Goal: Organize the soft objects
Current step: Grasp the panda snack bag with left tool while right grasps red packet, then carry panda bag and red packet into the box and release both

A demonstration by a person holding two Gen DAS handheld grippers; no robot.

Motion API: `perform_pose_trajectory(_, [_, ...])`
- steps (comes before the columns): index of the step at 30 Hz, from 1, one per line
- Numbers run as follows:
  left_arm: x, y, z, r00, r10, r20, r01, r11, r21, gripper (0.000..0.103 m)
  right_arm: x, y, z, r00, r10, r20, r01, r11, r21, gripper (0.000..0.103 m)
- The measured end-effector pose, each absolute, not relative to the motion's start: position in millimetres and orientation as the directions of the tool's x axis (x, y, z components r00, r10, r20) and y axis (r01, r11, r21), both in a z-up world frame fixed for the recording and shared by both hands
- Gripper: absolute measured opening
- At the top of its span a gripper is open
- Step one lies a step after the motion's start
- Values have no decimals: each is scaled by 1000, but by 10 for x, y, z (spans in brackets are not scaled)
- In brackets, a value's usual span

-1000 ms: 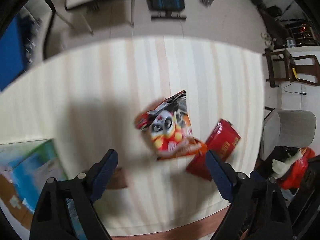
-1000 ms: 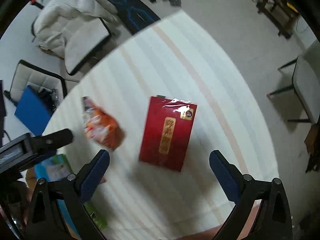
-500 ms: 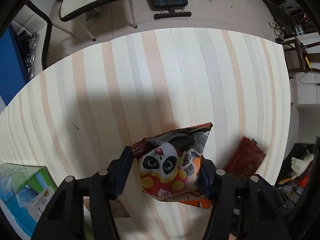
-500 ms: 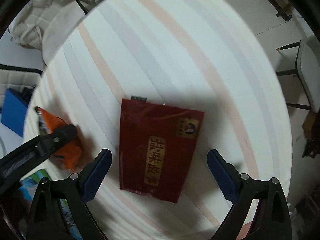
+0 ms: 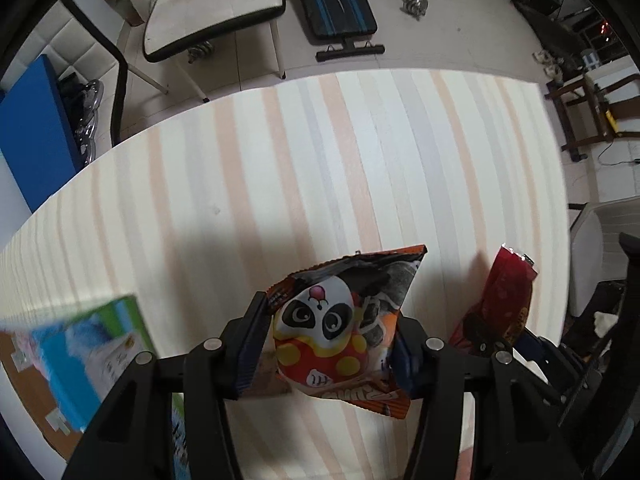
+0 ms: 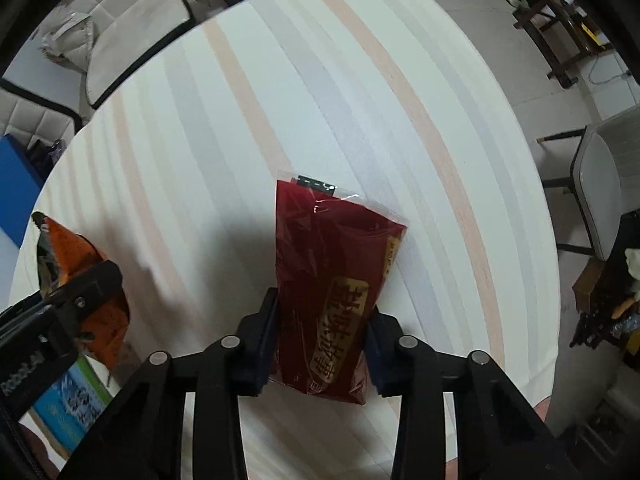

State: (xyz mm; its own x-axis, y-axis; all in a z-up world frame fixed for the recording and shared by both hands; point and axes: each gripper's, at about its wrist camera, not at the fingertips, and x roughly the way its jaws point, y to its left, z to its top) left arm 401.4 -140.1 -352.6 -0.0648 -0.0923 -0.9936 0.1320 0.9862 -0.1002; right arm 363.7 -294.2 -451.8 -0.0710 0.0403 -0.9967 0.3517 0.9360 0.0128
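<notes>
A panda-print snack bag (image 5: 340, 332) is pinched between the blue pads of the left gripper (image 5: 326, 342), whose jaws are closing on its puffed lower half; the crimped top edge juts beyond the fingertips and the bottom seal hangs behind them. In the right wrist view, a dark red pouch (image 6: 336, 280) is clamped at its lower part by the right gripper (image 6: 320, 336), the jaws drawn tight against both long sides so that the film is buckled inward. The pouch is glossy plastic with a clear sealed strip at the top and a gold label with red characters. The snack bag is crinkled orange foil, pillow-shaped, with serrated ends. Both packets are seen over a round table (image 5: 280, 168) covered in a cloth of pale cream, peach and grey stripes. A blue-and-green carton (image 5: 92, 356) is seen blurred at the table's near left. The far half of the cloth is bare up to its curved rim. Beyond that rim, a cushioned chair (image 5: 212, 8) and a weight bench (image 5: 336, 4) are visible on the tiled floor.
</notes>
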Motion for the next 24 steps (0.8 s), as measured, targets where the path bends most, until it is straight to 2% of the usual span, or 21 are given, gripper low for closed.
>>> perform_pose_trajectory(6, [3691, -905, -2863, 30, -185, -982, 118, 976, -181, 51, 3294, -2751, -4005, 20, 95, -995, 279, 955, 97, 39])
perform_pose_trajectory(13, [3042, 118, -2212, 85, -202, -976, 88, 977, -195, 51, 2867, -2037, -3042, 114, 217, -969, 90, 970, 228, 39])
perform_pose_trajectory(19, [2777, 1042, -2313, 53, -180, -982, -35, 983, -182, 51, 2506, -1053, -2520, 121, 314, -942, -84, 948, 306, 39])
perform_pose_trajectory(24, [2739, 1502, -2674, -28, -243, -970, -142, 961, -237, 51, 2489, -222, -2591, 82, 298, -951, -153, 947, 284, 39])
